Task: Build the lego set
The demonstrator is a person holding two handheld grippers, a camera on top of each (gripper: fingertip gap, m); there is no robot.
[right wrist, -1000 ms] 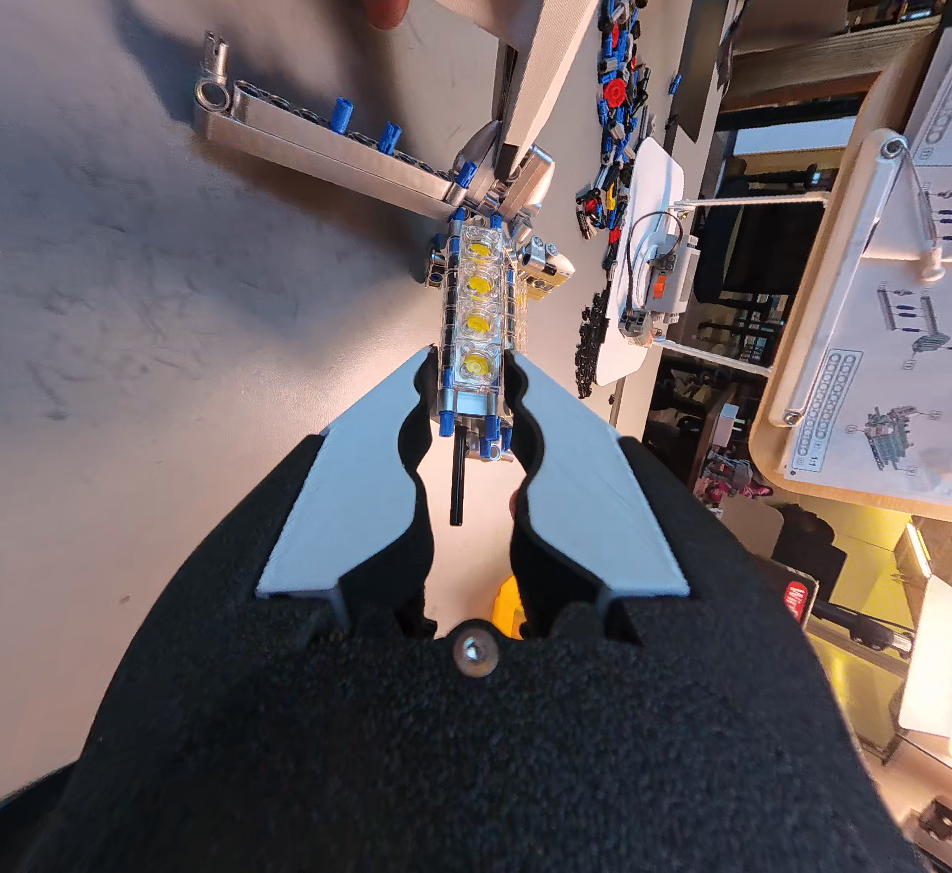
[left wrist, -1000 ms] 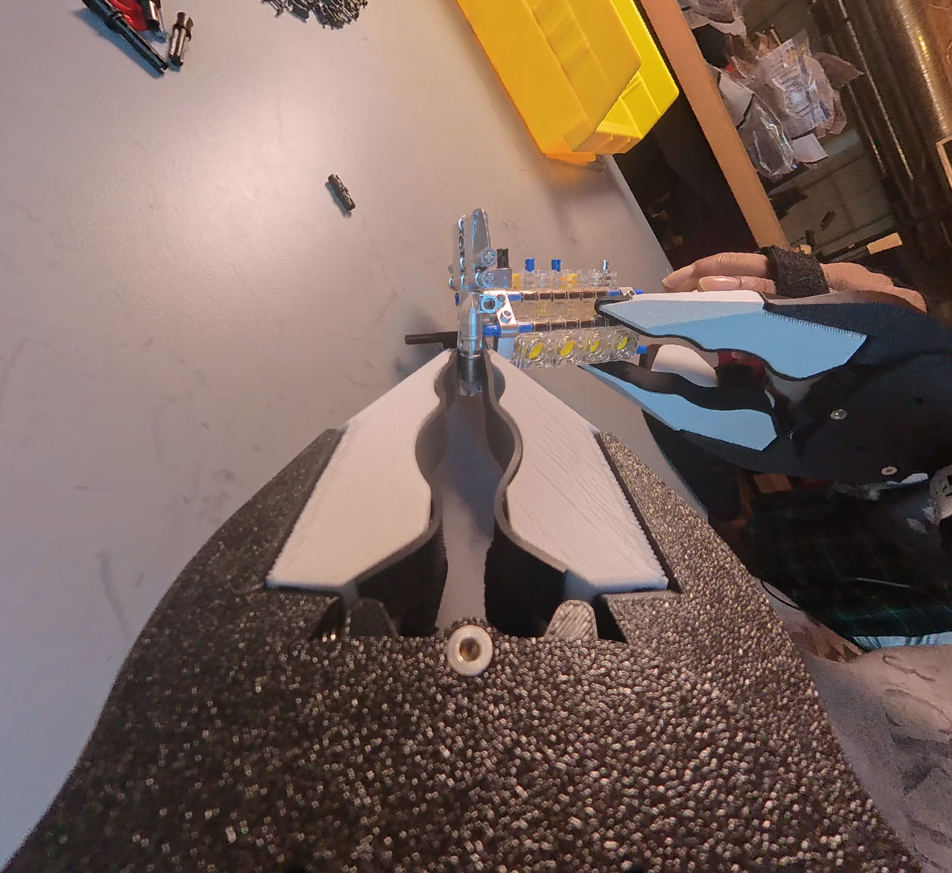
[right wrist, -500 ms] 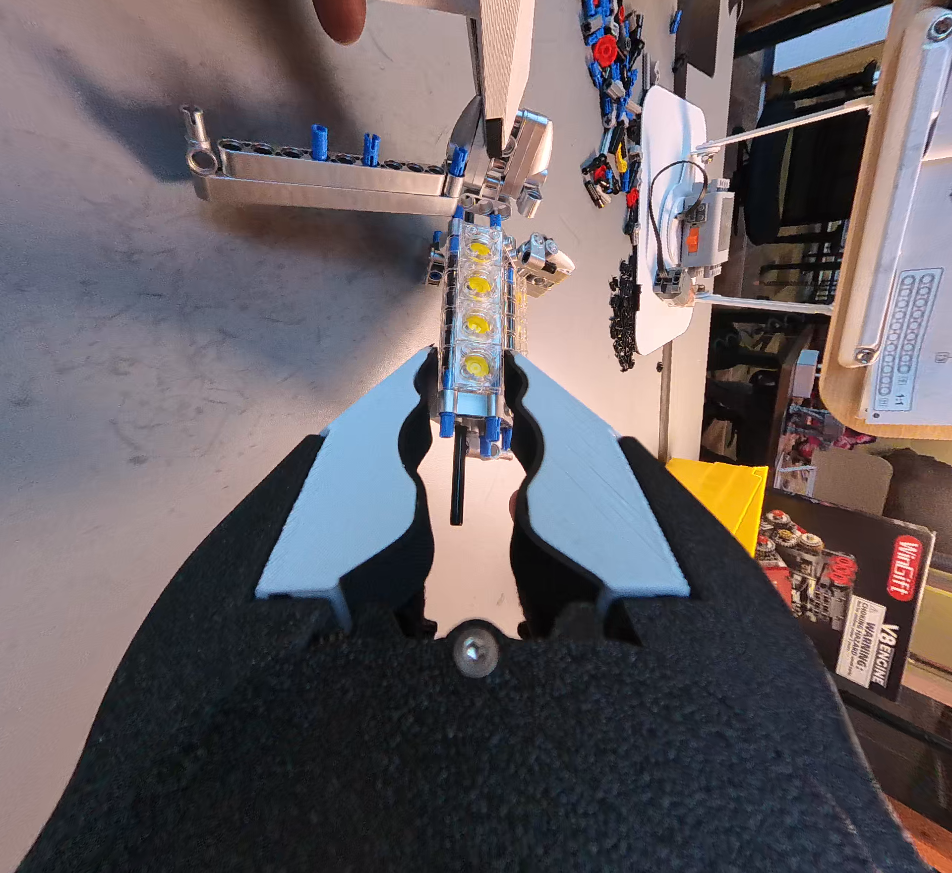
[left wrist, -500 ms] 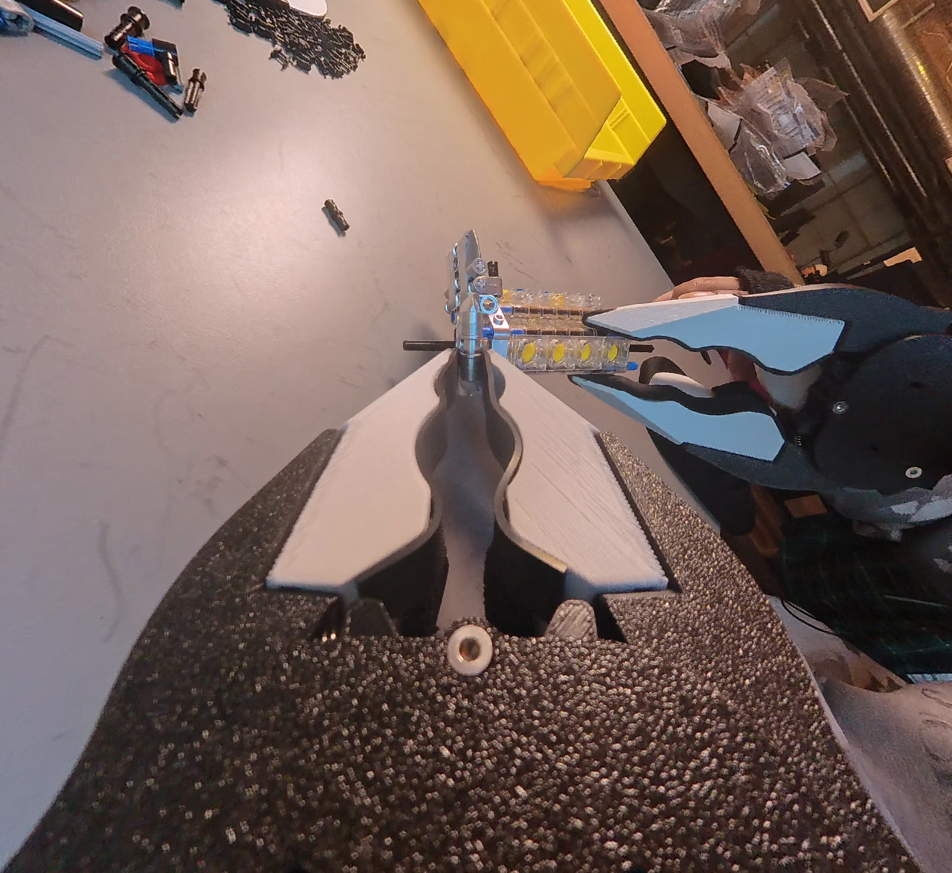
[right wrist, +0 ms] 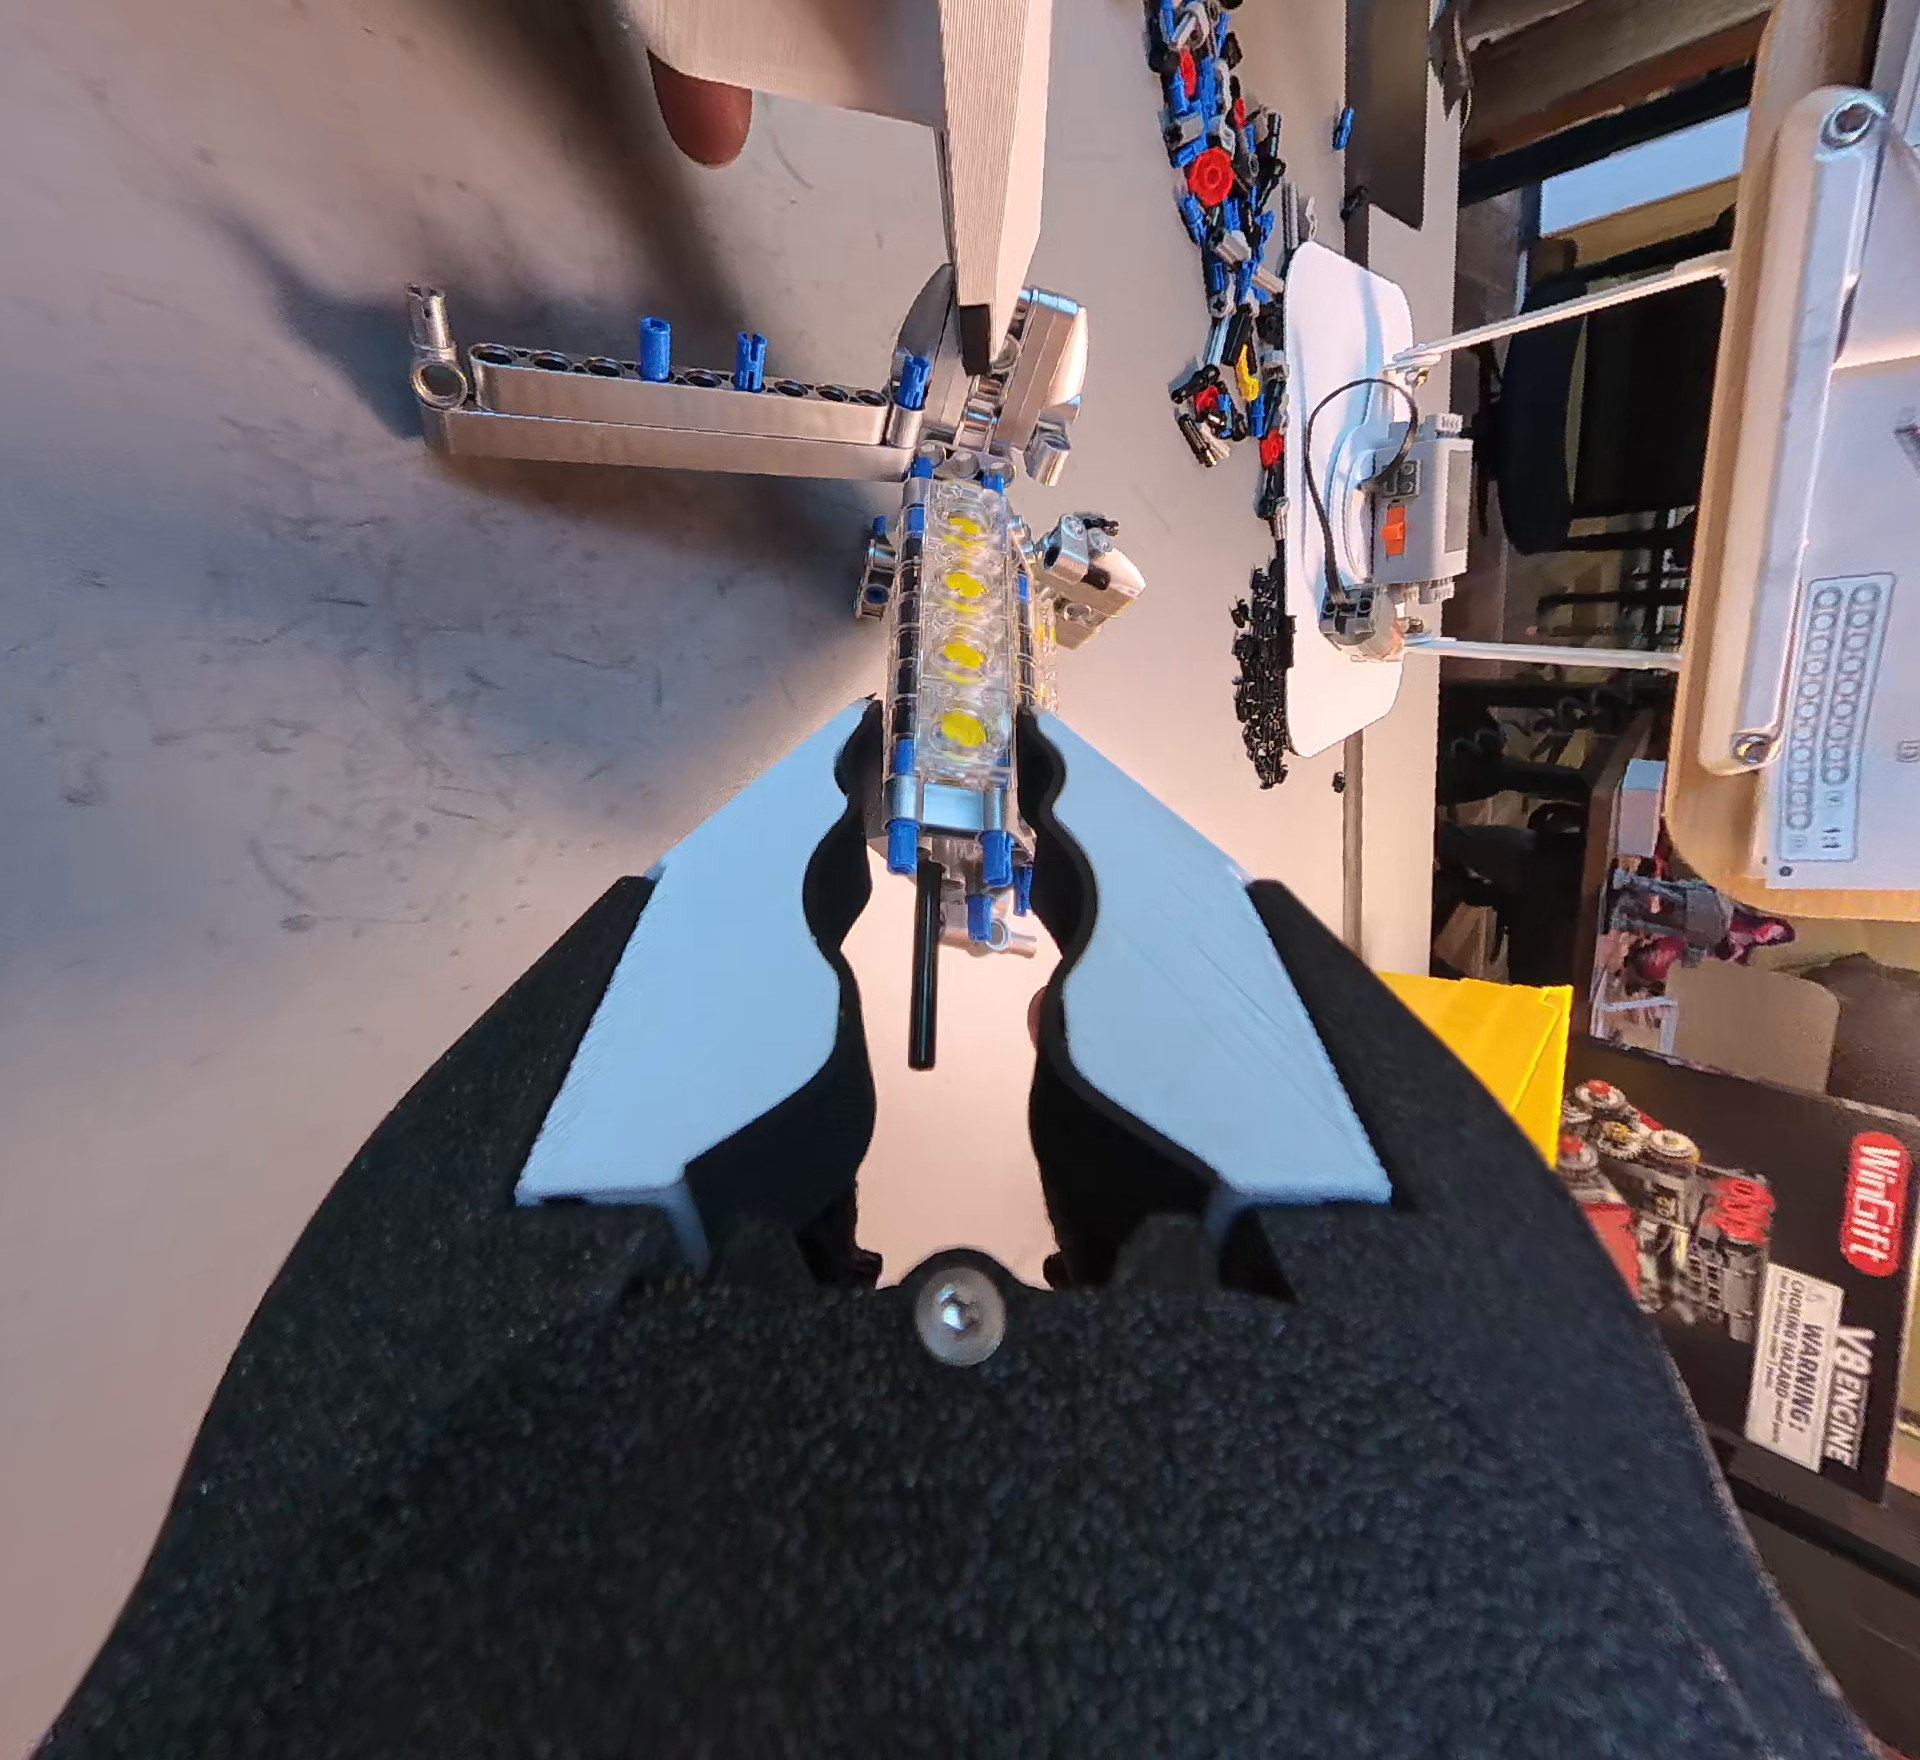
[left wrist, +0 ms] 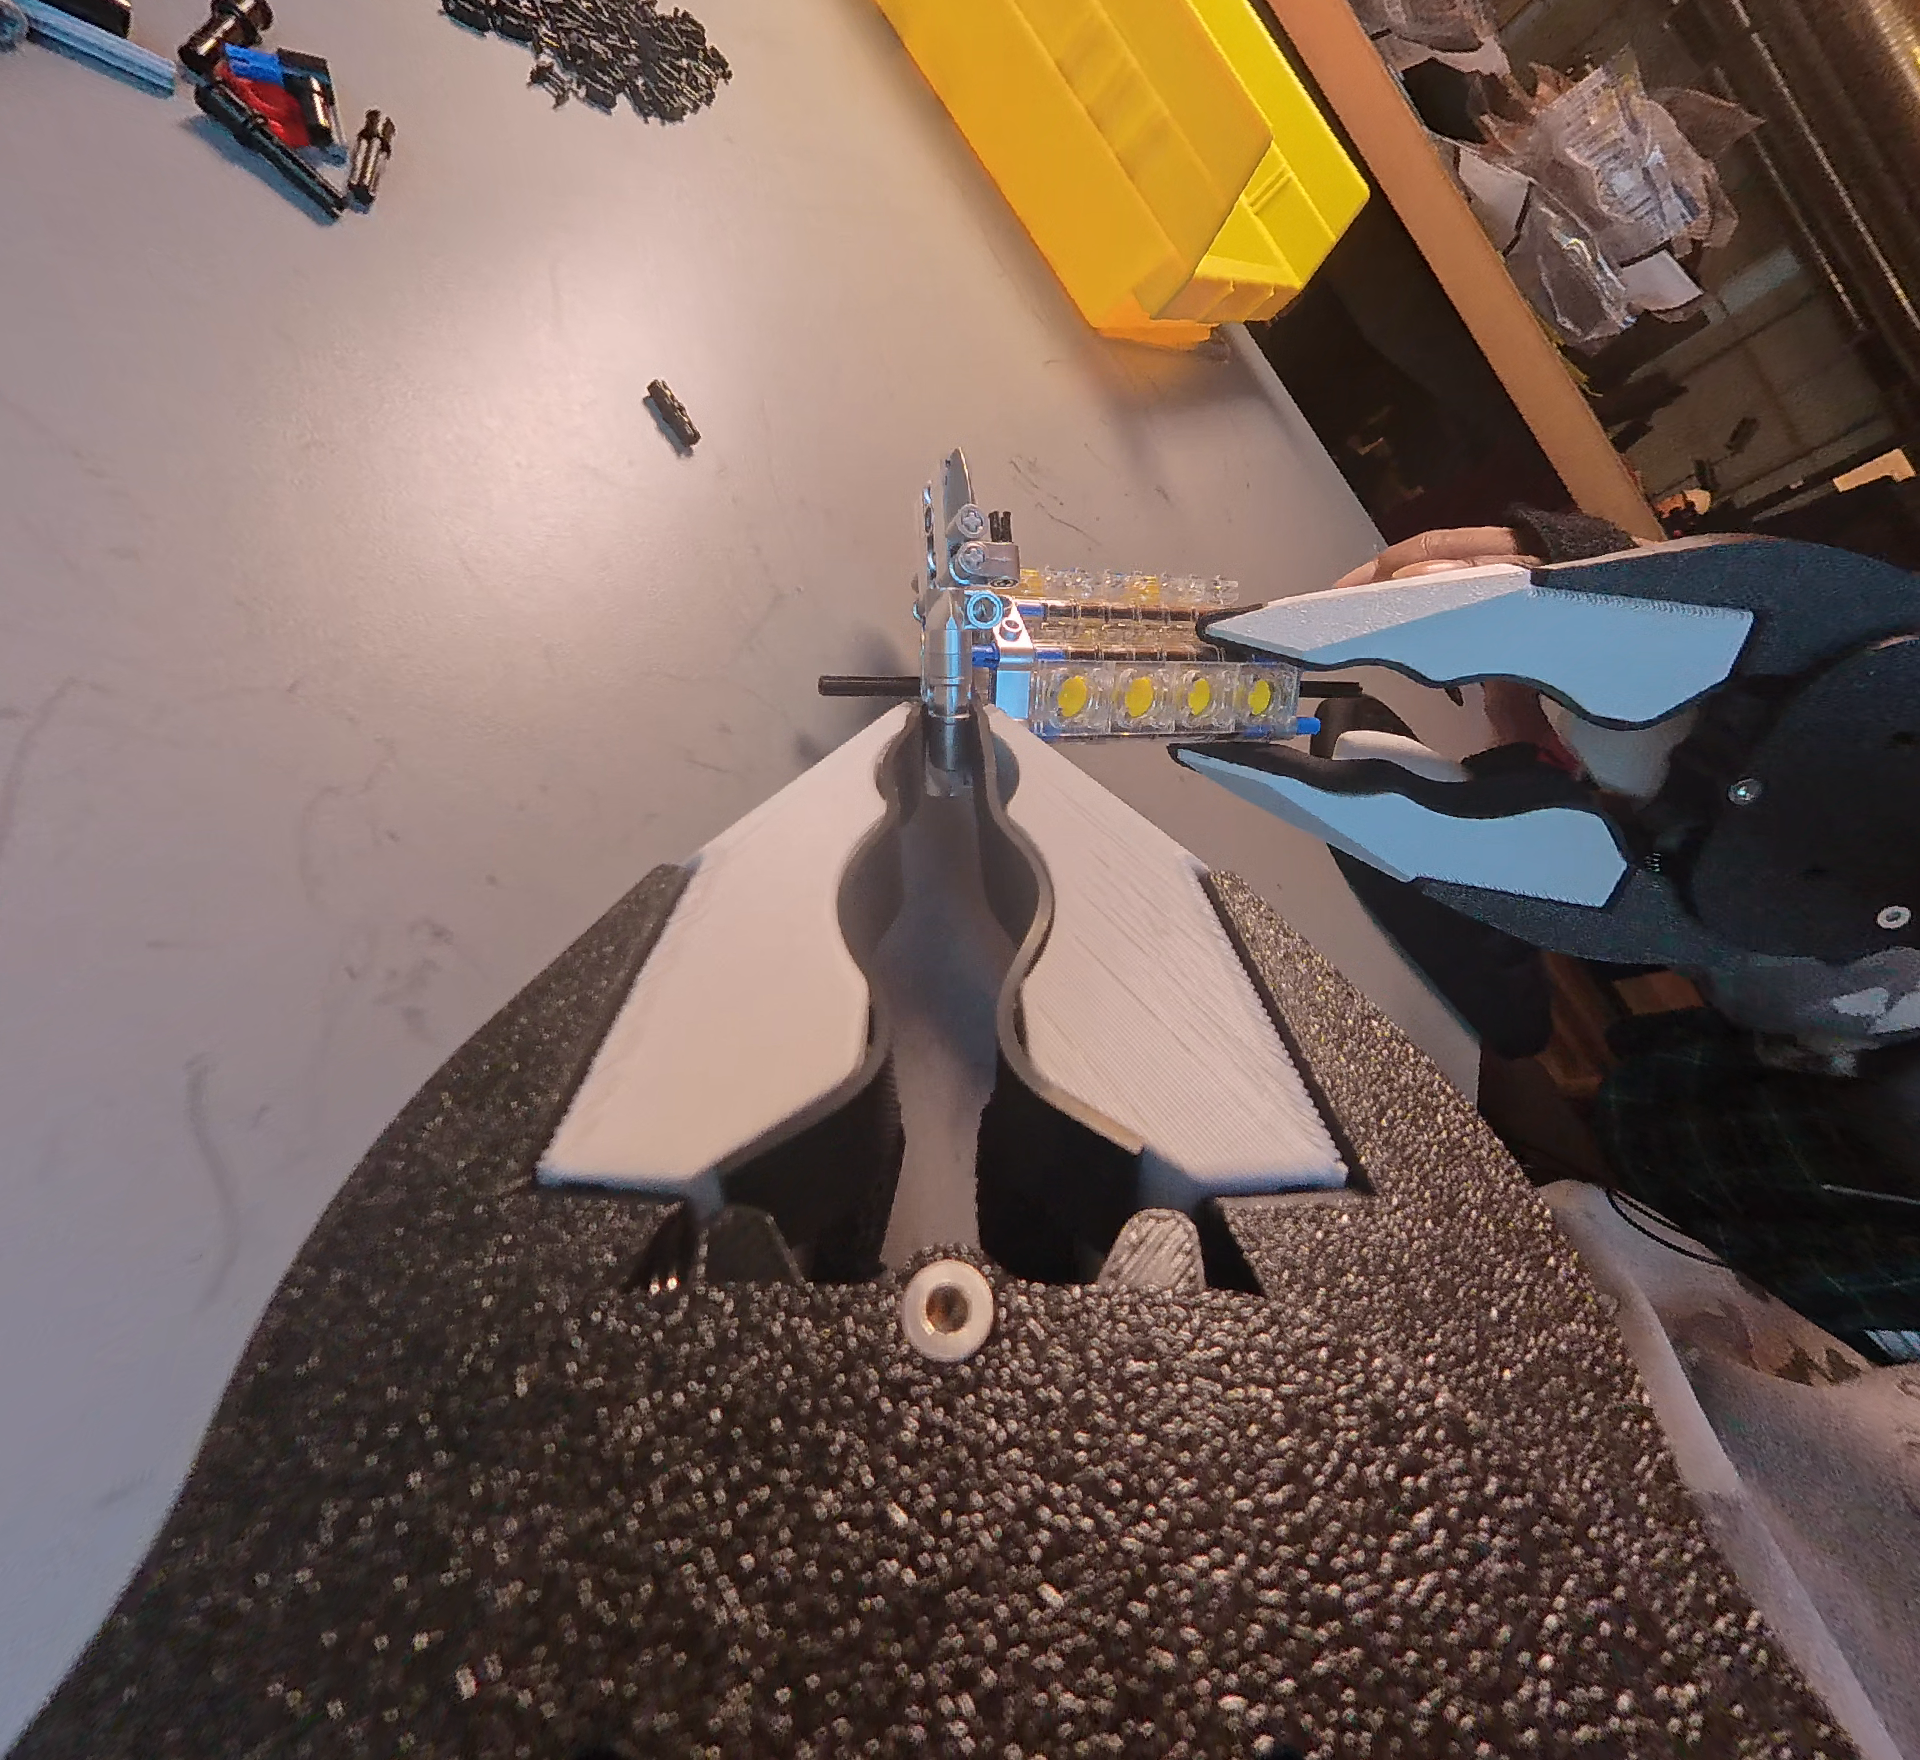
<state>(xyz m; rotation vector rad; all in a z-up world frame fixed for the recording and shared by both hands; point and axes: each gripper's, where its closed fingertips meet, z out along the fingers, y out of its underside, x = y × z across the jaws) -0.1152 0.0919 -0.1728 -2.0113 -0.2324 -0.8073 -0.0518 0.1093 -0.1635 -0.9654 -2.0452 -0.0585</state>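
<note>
A brick-built engine assembly hangs above the grey table, held by both grippers. It has a clear block with yellow pistons, blue pins, silver beams and a black axle. My left gripper is shut on the silver end piece. My right gripper is shut on the near end of the clear block, and it shows from the right in the left wrist view. A long silver beam with blue pins sticks out to the left. The left gripper's fingers come down from above.
A yellow bin stands at the table's far edge. A pile of black pins, a lone black pin and coloured parts lie on the table. A white tray bears a grey box. A booklet on a stand is at the right. The tips of one gripper are about 7 cm away from the tips of the other.
Both grippers stay shut on the assembly. It has turned slightly, so the long silver beam now lies level in the right wrist view. Both views have shifted a little.
</note>
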